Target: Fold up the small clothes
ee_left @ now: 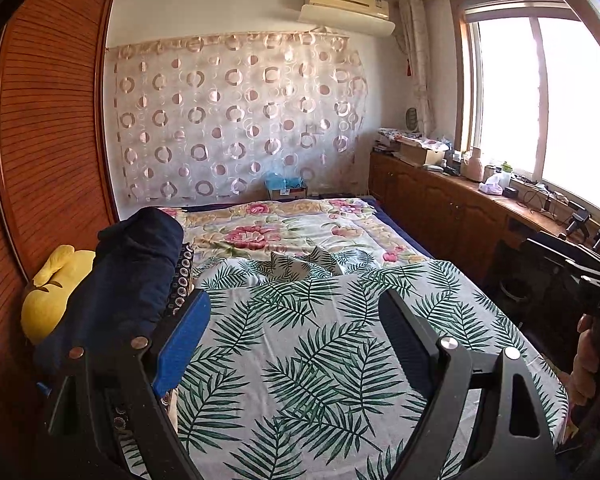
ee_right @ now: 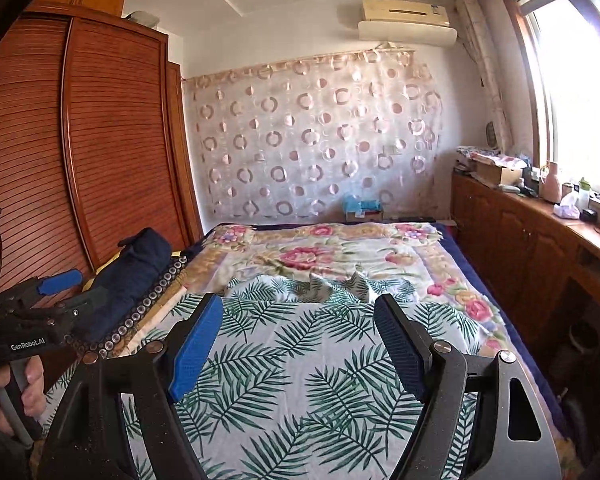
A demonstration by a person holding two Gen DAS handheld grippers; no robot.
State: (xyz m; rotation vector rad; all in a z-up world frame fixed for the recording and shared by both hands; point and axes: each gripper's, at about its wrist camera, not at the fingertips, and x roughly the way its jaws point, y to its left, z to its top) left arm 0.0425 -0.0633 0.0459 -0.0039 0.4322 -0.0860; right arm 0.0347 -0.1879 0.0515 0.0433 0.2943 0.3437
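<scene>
Left gripper (ee_left: pixel 294 344) agape, leaf-print cloth (ee_left: pixel 300 344) edges cropped

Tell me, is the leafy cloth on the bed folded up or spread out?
Mostly spread out. The leafy cloth lies flat across the bed, but its far edge is bunched into little peaks. Neither gripper touches it.

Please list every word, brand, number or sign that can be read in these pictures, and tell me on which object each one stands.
"GenRobot.AI": white print on the body of the left gripper, seen in the right wrist view.
"DAS": faint raised letters, cut off at the frame edge, on the body of the right gripper, seen in the left wrist view.
Air conditioner: dark label at its right end, too small to read.
Cardboard box by the curtain: label too blurred to read.
</scene>
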